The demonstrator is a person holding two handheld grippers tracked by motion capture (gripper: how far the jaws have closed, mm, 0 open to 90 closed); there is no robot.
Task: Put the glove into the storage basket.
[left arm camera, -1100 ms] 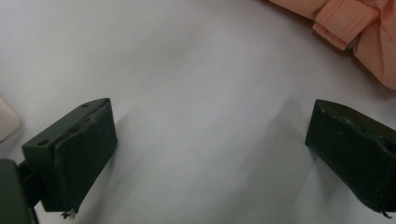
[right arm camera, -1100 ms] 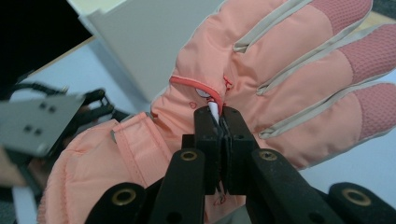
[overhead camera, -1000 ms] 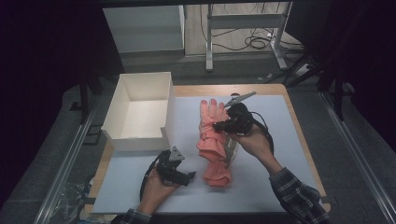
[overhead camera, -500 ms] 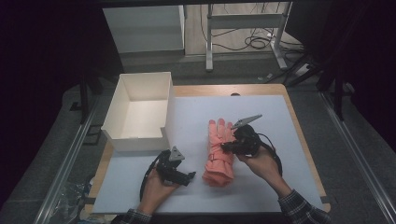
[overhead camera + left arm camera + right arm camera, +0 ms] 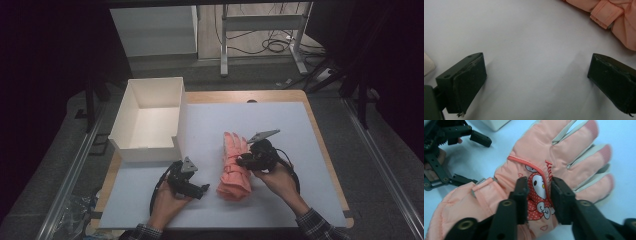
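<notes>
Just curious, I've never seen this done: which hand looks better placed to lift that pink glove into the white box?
Probably the right. The right gripper sits over the pink glove, its jaws just opened on either side of the cartoon patch. The left gripper rests beside the cuff, jaws wide over bare mat, though nearer the white box.

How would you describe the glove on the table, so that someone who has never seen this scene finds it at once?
Start at the large white mat that covers the wooden table, with an open white box at its left edge. Right of that box, near the mat's front, lies the glove, fingers pointing away. It is the only salmon-pink, padded thing there, with a red cartoon patch on its back.
</notes>
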